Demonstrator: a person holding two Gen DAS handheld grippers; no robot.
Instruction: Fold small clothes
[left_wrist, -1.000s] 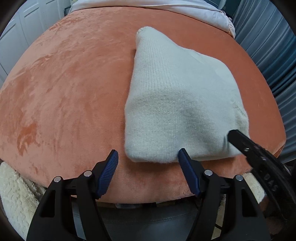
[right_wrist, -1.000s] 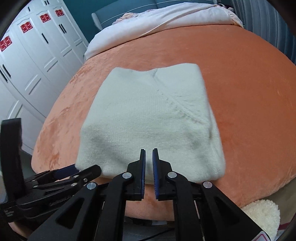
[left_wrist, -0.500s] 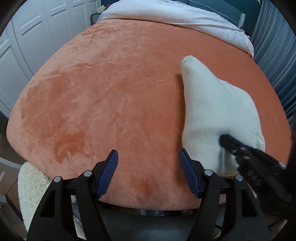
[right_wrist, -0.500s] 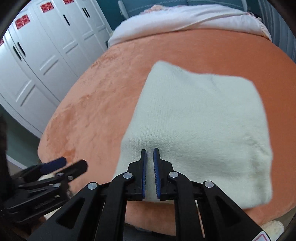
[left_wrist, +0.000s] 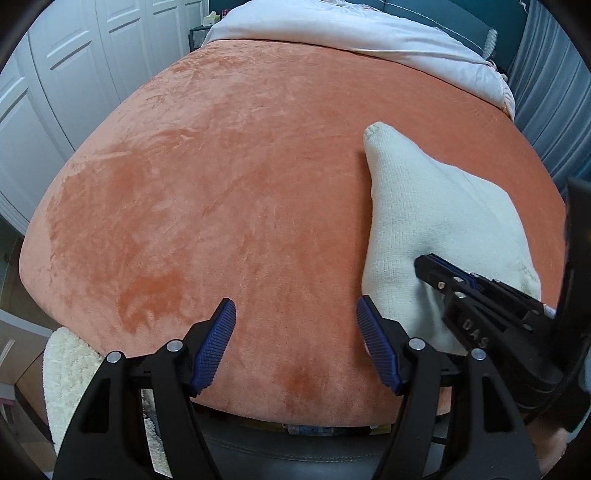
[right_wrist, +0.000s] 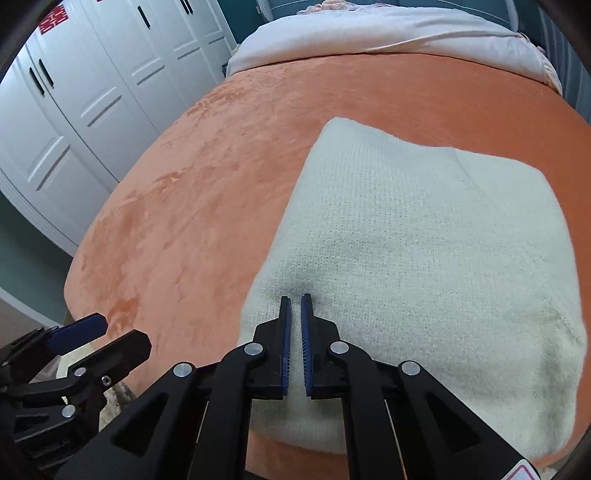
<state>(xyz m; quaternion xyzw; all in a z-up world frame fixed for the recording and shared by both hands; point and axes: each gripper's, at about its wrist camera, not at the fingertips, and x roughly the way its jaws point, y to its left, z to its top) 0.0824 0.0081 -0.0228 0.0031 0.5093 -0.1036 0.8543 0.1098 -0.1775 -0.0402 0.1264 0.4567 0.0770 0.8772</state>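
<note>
Blue ribbed pads line both pairs of jaws. The right gripper (right_wrist: 295, 299) has its jaws pressed almost together, with only a thin slit between the pads and no fabric caught between them; the tips rest on the near left part of the folded cream knit sweater (right_wrist: 417, 258), where the knit dips and shadows under them. In the left wrist view the same right gripper (left_wrist: 424, 262) reaches onto the sweater (left_wrist: 436, 221) from the near right side. The left gripper (left_wrist: 295, 325) has its jaws spread wide and holds nothing; it hangs over bare blanket just to the left of the sweater's near left corner, with its right pad (left_wrist: 376, 347) close beside that corner. Seen from the right wrist, the left gripper (right_wrist: 85, 332) lies well to the left of the sweater, at the near edge of the bed. The sweater lies flat as a roughly rectangular bundle on the orange plush blanket (left_wrist: 207, 206) covering the bed. Beyond the sweater, a pale quilt (right_wrist: 388, 33) lies across the far end of the bed. To the left of the sweater, past the bed edge, stand white wardrobe doors (right_wrist: 92, 92).
</note>
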